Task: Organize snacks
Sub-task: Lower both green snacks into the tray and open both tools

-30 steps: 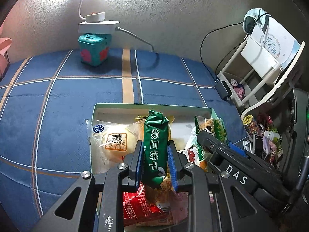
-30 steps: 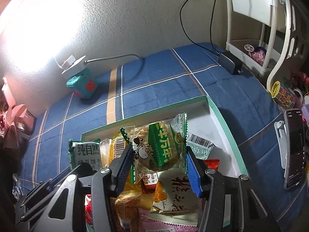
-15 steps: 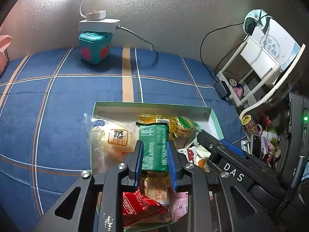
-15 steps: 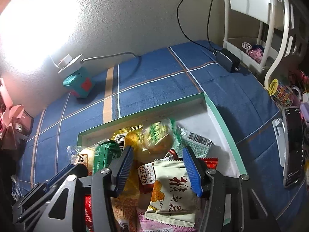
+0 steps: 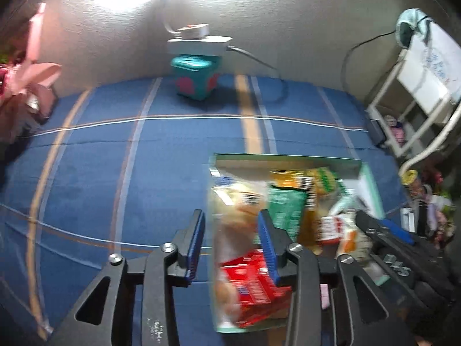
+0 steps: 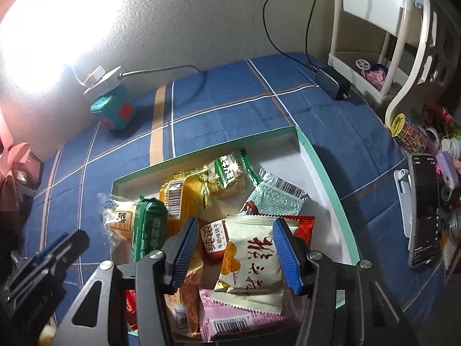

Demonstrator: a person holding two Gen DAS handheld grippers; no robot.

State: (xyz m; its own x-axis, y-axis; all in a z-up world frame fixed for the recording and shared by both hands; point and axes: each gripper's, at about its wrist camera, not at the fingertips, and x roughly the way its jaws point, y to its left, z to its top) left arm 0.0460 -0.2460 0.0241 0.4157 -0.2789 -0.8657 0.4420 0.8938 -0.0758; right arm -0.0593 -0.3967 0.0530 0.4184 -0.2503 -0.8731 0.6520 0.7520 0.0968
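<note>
- The left gripper (image 5: 230, 242) has its jaws opening with nothing pressed between them; in its blurred view the blue pads straddle the left wall of the shallow mint-edged cardboard box (image 6: 325, 178). If it drops here, one pad may catch that wall and drag the whole box across the blue plaid cloth (image 5: 144, 158).
- The dark green foil bar (image 6: 148, 227) lies released in the box, leaning on the clear-wrapped pale bun (image 6: 119, 219) at the left edge. That bun already overhangs the wall, so a nudge could tip it out.
- The right gripper (image 6: 234, 252) hangs with its jaws apart, gripping nothing, just above the cream crimped-edge packet with red characters (image 6: 253, 262). The packet sits loosely on a pink wrapper (image 6: 227, 317); closing on it may pinch both, or crush the brittle contents.
- The snacks are piled unevenly at the near side, the far right corner bare. Pulling one out may slide its neighbours.
- The two grippers work close together over the box, so a sideways reach risks them knocking together.
</note>
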